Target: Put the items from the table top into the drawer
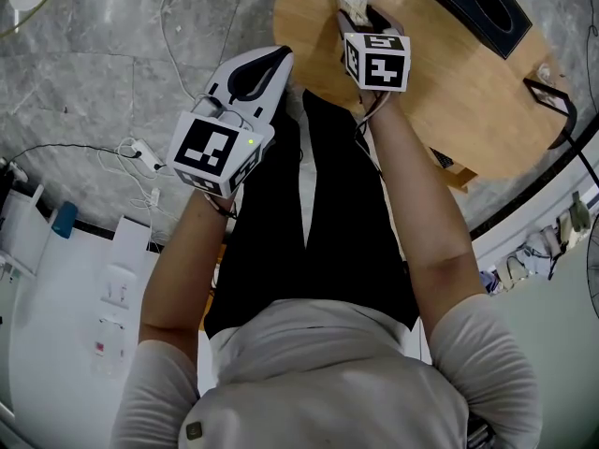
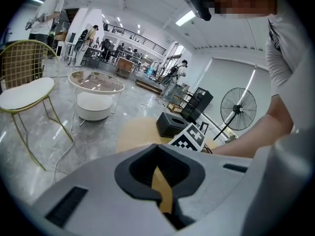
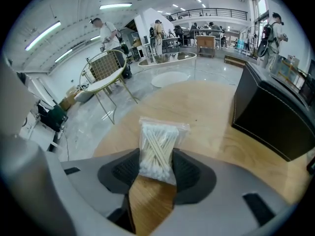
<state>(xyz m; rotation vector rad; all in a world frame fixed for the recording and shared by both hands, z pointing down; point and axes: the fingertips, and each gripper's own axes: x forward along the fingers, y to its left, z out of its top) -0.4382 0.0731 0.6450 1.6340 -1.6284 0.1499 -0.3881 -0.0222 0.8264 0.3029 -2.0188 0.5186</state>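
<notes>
My R gripper (image 3: 156,157) is pinched partway shut on a clear bag (image 3: 158,144) packed w/ cotton swabs, pads pressing both its sides, the bag on the wooden table (image 3: 211,112) near the edge. At 2 o'clock from it in the right gripper view sits a black box (image 3: 275,114) w/ an oval top slot; contents I can't tell. L gripper (image 2: 158,149) hangs beside the table, jaws together, empty.

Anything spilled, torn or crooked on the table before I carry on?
Nothing stands out. The bag of cotton swabs looks intact between the jaws of the right hand-held gripper, and the black box sits flat on the wooden table.
</notes>
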